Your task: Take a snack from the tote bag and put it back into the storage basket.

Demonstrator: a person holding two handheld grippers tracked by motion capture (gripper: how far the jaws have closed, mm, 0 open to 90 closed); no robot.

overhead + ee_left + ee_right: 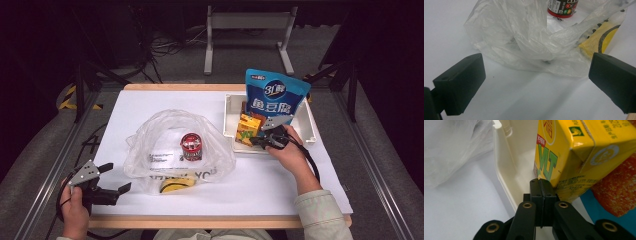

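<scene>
Right gripper view: your right gripper (541,185) has its fingers pressed together, tips against the yellow carton (574,152) in the white tray (504,170); left gripper (534,82) fingers stand wide apart before the plastic bag (524,37).

A yellow drink carton (248,129) with green lettering stands tilted in the near left corner of a cream tray (310,131), right of centre in the high view. It leans against a blue snack pouch (275,96) standing upright behind it. In the right gripper view the carton (576,155) fills the upper right, its lower corner touching the tips of the closed tongs (541,185).
</scene>
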